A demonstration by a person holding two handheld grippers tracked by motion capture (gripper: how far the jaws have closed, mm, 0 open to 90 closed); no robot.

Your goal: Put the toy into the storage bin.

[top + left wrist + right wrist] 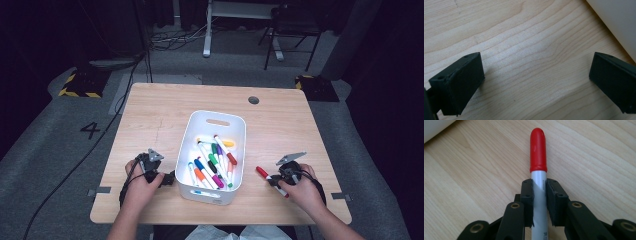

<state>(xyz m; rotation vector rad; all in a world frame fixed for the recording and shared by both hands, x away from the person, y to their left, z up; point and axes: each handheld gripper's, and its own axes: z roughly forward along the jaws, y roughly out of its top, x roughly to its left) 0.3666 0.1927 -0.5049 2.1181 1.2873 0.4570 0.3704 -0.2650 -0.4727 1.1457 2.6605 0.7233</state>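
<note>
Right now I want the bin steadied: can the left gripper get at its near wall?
Probably yes: the left gripper is open beside the white bin, nothing between them.

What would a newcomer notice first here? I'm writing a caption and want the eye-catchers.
The white bin at the middle of the wooden table draws the eye, with its heap of coloured markers. Next comes the red-capped marker clamped in the right gripper just right of the bin, while the left gripper sits open over bare wood at the bin's left.
</note>
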